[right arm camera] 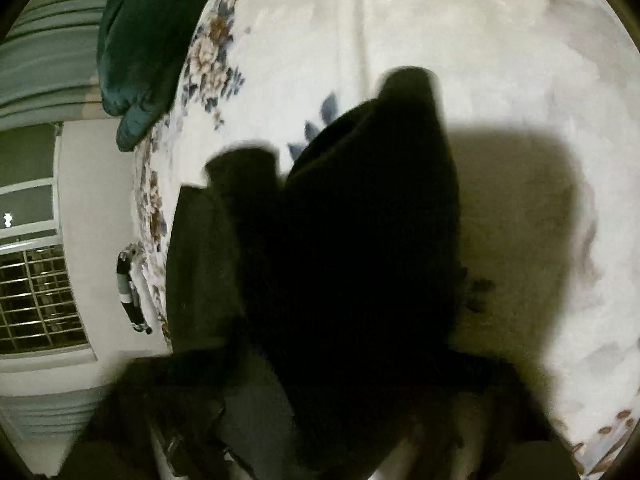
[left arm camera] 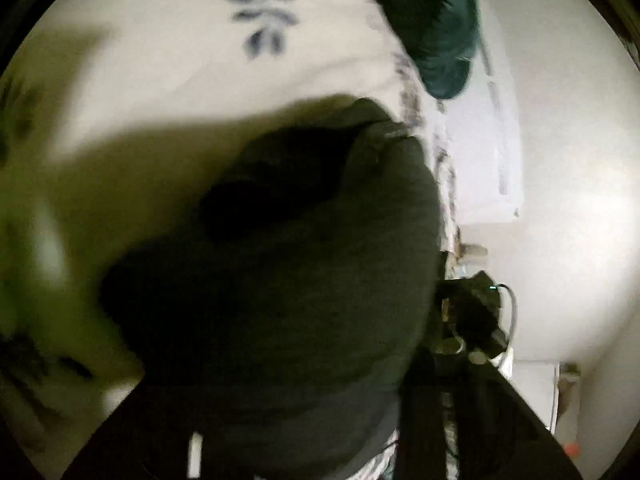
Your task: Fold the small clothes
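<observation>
A dark cloth (left arm camera: 280, 272) hangs right in front of both cameras, over a bed with a white flowery sheet (left arm camera: 168, 80). It hides the left hand-held gripper and the right hand-held gripper, so I cannot tell how far open they are or if they hold it. A dark green cloth (left arm camera: 436, 28) lies at the bed's edge. Only the right view shows a window with bars (right arm camera: 40, 296) and a striped curtain (right arm camera: 44, 52). Only the left view shows a white door (left arm camera: 484, 168).

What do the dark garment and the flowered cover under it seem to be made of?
Dark garment: probably soft knit or fleece; matte, bunched in thick rounded folds. Flowered cover: likely woven cotton sheet; matte, printed flowers, shallow creases. Blur leaves both uncertain.
</observation>
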`<act>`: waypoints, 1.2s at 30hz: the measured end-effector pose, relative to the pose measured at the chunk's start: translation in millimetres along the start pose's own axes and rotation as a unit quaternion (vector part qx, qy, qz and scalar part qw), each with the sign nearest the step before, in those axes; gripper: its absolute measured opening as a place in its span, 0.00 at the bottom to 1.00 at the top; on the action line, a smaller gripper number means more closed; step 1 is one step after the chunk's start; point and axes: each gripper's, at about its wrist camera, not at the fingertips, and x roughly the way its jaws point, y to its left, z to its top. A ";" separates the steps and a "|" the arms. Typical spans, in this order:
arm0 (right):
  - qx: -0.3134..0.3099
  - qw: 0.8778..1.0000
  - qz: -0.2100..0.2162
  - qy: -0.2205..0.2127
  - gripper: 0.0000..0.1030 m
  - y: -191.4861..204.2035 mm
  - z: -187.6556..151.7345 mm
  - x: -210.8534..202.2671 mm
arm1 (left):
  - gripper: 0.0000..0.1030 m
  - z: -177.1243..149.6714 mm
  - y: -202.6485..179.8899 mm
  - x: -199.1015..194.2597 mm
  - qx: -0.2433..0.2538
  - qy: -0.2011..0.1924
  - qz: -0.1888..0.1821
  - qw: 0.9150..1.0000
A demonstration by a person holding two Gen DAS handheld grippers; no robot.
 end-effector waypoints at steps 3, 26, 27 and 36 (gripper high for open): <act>-0.001 1.000 0.006 -0.018 0.17 5.6 -22.4 -8.5 | 0.21 16.6 -24.8 -12.5 0.057 0.024 0.009 0.998; 0.174 0.982 -0.049 -0.047 0.60 29.3 -379.5 16.5 | 0.55 72.6 -9.7 -74.0 0.167 0.187 0.080 0.965; 0.171 0.983 -0.053 -0.045 0.61 29.2 -383.0 6.9 | 0.56 70.5 -13.0 -91.6 0.173 0.167 0.088 0.967; 0.140 0.983 -0.103 -0.057 0.68 51.1 -377.5 -72.7 | 0.66 12.4 20.5 -177.9 0.273 0.055 0.296 0.914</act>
